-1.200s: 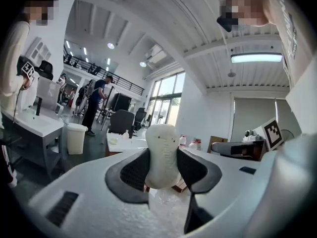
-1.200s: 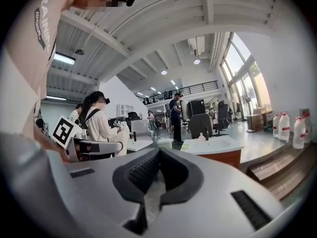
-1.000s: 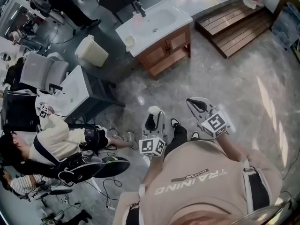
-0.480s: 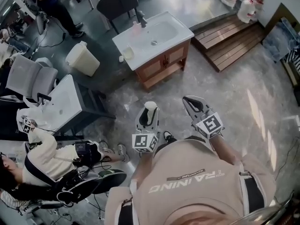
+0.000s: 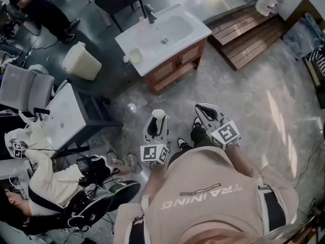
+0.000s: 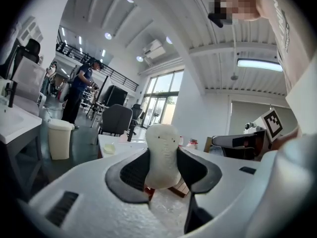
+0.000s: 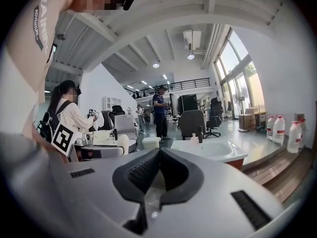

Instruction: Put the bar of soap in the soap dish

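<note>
In the head view the white bar of soap (image 5: 159,115) stands upright between the jaws of my left gripper (image 5: 158,122), which is shut on it. The left gripper view shows the soap (image 6: 162,155) held between the dark pads. The pale soap dish (image 5: 134,55) sits on the near left corner of the white sink counter (image 5: 195,30), well ahead of both grippers; it also shows small in the left gripper view (image 6: 109,148). My right gripper (image 5: 204,110) is beside the left one, shut and empty; its pads (image 7: 148,170) meet with nothing between them.
A faucet (image 5: 150,13) and a pink bottle (image 5: 142,22) stand at the back of the sink. A beige bin (image 5: 81,61) stands left of it, wooden steps (image 5: 249,27) to its right. A white table (image 5: 63,117) and a seated person (image 5: 48,179) are at the left.
The sink and the floor have shifted in the head view as the person steps closer. Both grippers keep their pose, and the soap stays in the left one.
</note>
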Tool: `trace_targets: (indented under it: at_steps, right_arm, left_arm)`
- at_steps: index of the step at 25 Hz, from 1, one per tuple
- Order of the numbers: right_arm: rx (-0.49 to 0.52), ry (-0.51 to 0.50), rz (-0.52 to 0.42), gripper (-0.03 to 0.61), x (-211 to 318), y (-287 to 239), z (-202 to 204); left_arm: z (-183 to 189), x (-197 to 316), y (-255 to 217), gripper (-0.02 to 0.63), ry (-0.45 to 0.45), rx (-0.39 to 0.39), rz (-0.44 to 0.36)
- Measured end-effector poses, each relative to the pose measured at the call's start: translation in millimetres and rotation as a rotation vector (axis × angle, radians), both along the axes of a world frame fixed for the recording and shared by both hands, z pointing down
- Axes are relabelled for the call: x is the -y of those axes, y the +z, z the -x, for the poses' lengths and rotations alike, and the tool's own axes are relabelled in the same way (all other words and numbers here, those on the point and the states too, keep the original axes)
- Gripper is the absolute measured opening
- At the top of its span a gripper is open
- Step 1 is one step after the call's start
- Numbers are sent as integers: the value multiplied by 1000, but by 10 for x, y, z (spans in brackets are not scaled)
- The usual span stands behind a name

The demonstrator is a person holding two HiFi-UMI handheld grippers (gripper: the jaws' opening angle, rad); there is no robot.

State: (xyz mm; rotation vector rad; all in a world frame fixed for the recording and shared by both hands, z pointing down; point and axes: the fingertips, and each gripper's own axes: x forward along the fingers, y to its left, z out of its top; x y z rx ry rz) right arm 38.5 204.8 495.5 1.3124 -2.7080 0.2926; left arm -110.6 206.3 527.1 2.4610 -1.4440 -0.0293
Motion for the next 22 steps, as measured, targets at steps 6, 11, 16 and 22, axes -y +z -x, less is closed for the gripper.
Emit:
trace_targets:
  at_steps: [6, 11, 16, 22]
  right_arm:
    - [26, -88, 12, 12, 508, 143, 149]
    - [63, -170, -2, 12, 1165, 107, 125]
    - [56, -271, -40, 12, 1762, 27, 22]
    - [56, -363, -4, 12, 2321, 172, -75]
  left_arm:
    - [57, 494, 41, 175, -46, 36, 2]
    - [44, 1099, -31, 175, -108, 62, 2]
    - [131, 1769, -117, 175, -196, 61, 15]
    - [44, 2269, -124, 175, -283, 24, 15]
